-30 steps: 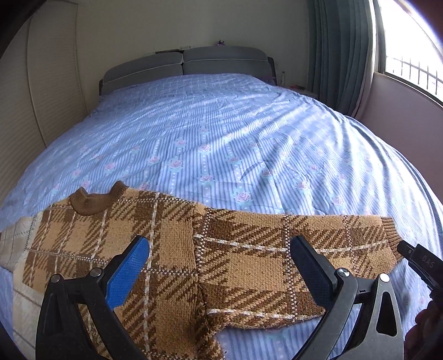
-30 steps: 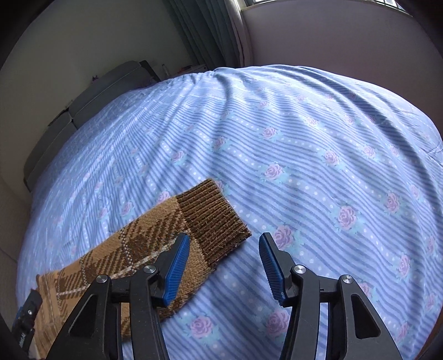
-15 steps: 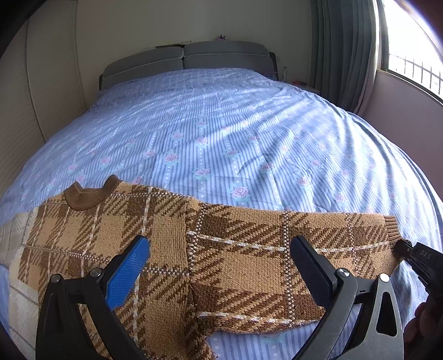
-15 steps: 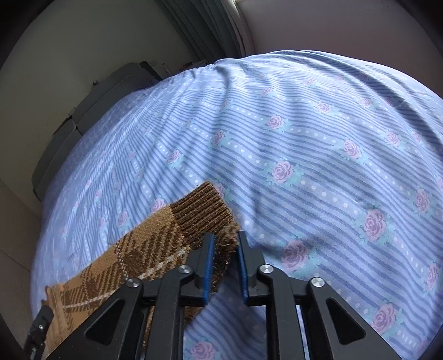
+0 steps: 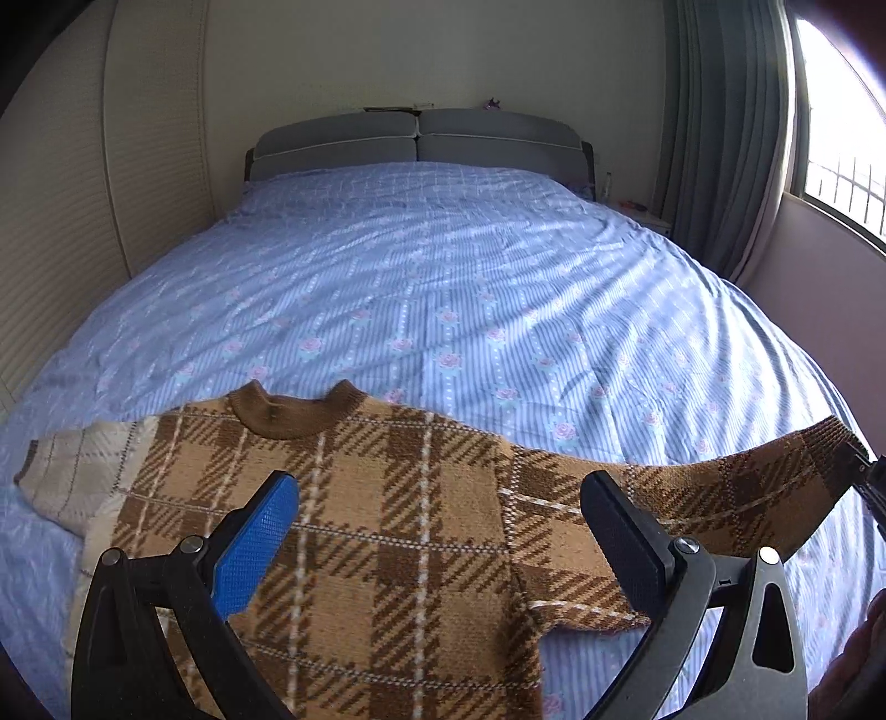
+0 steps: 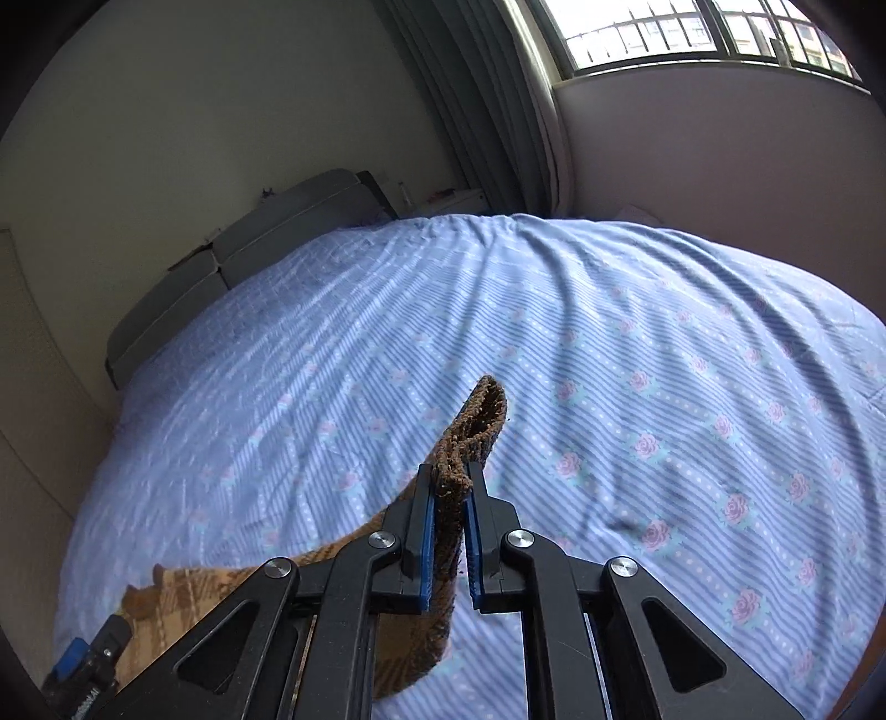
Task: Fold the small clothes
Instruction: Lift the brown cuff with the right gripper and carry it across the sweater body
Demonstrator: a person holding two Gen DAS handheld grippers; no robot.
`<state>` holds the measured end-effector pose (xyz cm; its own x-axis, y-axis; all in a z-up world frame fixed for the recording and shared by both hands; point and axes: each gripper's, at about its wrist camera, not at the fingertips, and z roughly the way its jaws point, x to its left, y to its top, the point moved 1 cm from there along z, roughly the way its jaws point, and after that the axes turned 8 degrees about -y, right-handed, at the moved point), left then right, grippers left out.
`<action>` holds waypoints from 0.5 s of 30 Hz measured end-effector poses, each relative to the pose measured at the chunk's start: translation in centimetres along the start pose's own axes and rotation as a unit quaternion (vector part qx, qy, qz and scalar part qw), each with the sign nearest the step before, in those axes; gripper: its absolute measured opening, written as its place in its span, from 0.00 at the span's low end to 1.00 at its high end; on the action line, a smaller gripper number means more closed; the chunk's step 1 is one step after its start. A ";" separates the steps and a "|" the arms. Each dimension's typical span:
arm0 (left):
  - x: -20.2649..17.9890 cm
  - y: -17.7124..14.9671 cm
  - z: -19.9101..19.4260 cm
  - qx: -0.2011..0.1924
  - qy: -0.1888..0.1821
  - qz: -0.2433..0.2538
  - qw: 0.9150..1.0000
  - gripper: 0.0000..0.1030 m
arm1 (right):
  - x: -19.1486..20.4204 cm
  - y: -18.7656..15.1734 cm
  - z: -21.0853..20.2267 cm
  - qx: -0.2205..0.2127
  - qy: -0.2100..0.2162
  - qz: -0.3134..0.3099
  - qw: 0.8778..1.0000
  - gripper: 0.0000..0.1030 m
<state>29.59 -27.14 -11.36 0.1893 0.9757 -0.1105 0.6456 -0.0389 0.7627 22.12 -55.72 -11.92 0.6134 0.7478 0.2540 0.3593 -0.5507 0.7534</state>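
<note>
The brown plaid sweater [image 5: 387,531] lies front-up across the near end of the bed [image 5: 443,288], its ribbed collar [image 5: 293,412] pointing toward the headboard [image 5: 415,141]. On one side a pale, inside-out-looking part of it [image 5: 72,476] rests flat on the sheet. The other sleeve [image 5: 736,487] stretches out sideways and rises off the blue striped, rose-printed cover toward its cuff [image 6: 470,437].

That cuff is in my right tongs [image 6: 449,493] — clenched on it, the blue pads pressed against the dark ribbing from both sides, with the open end of the cuff sticking up past the tips. In the right wrist view the sleeve hangs from the grip and trails back down to the bed below.

My left tongs [image 5: 443,526] are released, jaws spread wide over the sweater's chest and shoulder seam, holding nothing; I cannot tell whether the tips touch the knit.

Beyond the sweater the bed cover is rumpled in soft ridges. Grey curtains [image 5: 720,127] hang beside a barred window [image 6: 692,33] on the right-hand side of the room — bright daylight comes through it — and a pale slatted panel [image 5: 61,221] lines the other side.
</note>
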 end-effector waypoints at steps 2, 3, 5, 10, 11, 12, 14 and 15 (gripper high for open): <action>2.2 0.5 -1.4 -0.008 0.009 -0.007 1.000 1.00 | 2.4 0.4 -1.7 -0.016 0.010 -0.015 1.000 0.10; 3.4 0.6 -2.1 -0.012 0.015 -0.012 1.000 1.00 | 3.3 0.4 -2.7 -0.023 0.015 -0.024 0.999 0.10; 6.2 0.9 -3.4 -0.017 0.026 -0.025 0.999 1.00 | 6.4 0.0 -4.2 -0.036 0.025 -0.045 0.998 0.10; 13.7 1.2 -6.6 -0.030 0.057 -0.060 0.996 1.00 | 15.0 -2.9 -6.9 -0.051 0.061 -0.095 0.992 0.10; 15.2 1.2 -7.2 -0.033 0.065 -0.065 0.995 1.00 | 16.6 -3.5 -7.3 -0.053 0.068 -0.106 0.991 0.10; 16.6 1.0 -7.7 -0.033 0.073 -0.069 0.994 1.00 | 18.1 -4.2 -7.8 -0.054 0.075 -0.115 0.989 0.10; 19.4 0.8 -8.7 -0.033 0.088 -0.076 0.993 1.00 | 21.4 -5.7 -8.5 -0.056 0.088 -0.138 0.985 0.10; 20.9 0.6 -9.1 -0.034 0.096 -0.079 0.992 1.00 | 23.0 -6.5 -8.8 -0.057 0.094 -0.150 0.983 0.10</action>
<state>27.19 -4.84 -7.36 -0.0582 0.9918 -0.1137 0.6031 0.1257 0.7877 27.72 -31.63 -5.64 0.3481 0.9310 0.1101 0.4156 -0.2585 0.8720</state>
